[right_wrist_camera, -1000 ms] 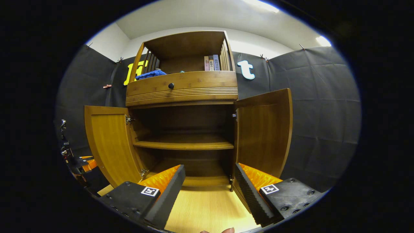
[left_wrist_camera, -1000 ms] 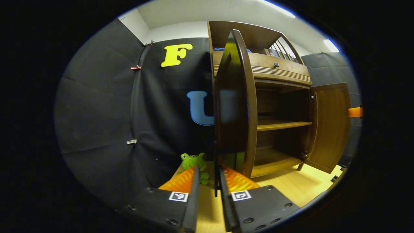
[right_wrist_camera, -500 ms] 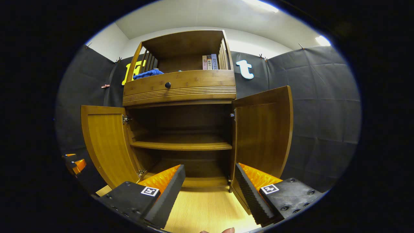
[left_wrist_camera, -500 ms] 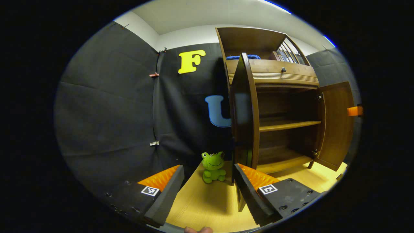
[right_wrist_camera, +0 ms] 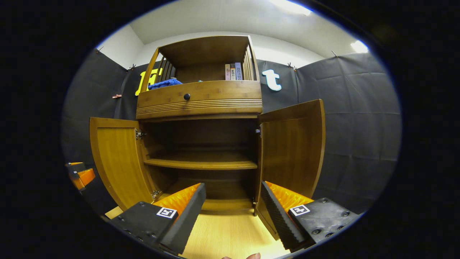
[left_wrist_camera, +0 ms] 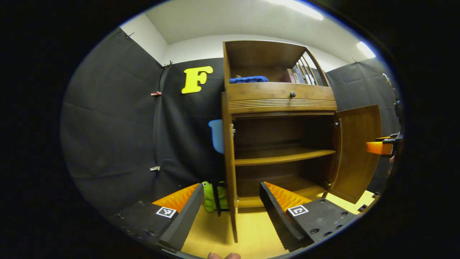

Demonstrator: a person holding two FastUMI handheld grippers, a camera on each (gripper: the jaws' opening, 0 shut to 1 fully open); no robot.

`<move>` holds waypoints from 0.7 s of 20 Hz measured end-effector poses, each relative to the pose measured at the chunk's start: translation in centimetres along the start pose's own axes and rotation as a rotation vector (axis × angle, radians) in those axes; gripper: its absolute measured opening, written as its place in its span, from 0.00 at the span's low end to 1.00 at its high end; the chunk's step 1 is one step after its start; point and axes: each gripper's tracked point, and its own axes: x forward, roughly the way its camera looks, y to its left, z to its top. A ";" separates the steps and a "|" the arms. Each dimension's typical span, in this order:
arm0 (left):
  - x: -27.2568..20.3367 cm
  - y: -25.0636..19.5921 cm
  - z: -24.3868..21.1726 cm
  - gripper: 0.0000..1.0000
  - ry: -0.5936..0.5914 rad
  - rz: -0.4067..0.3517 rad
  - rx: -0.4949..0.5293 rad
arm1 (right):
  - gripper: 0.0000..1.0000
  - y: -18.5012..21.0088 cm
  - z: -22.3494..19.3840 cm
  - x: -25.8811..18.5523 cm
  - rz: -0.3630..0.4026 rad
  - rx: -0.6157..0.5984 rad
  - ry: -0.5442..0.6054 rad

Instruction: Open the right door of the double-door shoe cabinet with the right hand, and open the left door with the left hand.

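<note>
The wooden shoe cabinet (right_wrist_camera: 201, 100) stands with both doors swung wide. In the right gripper view its left door (right_wrist_camera: 118, 162) and right door (right_wrist_camera: 291, 147) flank the dark shelf (right_wrist_camera: 201, 163). My right gripper (right_wrist_camera: 231, 212) is open in front of the cabinet, holding nothing. In the left gripper view the left door (left_wrist_camera: 230, 162) shows edge-on and the right door (left_wrist_camera: 355, 151) hangs open. My left gripper (left_wrist_camera: 230, 212) is open, with the door's lower edge between its fingers but apart from them.
A green frog toy (left_wrist_camera: 212, 196) sits on the light wood floor (left_wrist_camera: 251, 237) behind the left door. A drawer with a dark knob (right_wrist_camera: 186, 96) tops the doors; a blue cloth (right_wrist_camera: 163, 83) and books (right_wrist_camera: 233, 71) lie above. Black cloth walls close in on both sides.
My left gripper, shut on the left door's edge a second ago, has opened, let go, drawn back and turned toward the cabinet. The right gripper has barely moved.
</note>
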 end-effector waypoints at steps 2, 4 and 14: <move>0.7 -2.4 0.5 0.96 -0.005 -0.029 0.011 | 0.98 -0.2 0.1 -0.1 -0.005 0.017 0.007; 1.5 -5.0 0.7 1.00 0.001 -0.076 0.007 | 0.98 -0.5 0.4 -0.1 -0.012 0.016 0.000; 4.5 -13.2 3.4 0.97 -0.002 -0.126 -0.018 | 0.98 -2.7 0.8 0.2 0.014 0.024 -0.019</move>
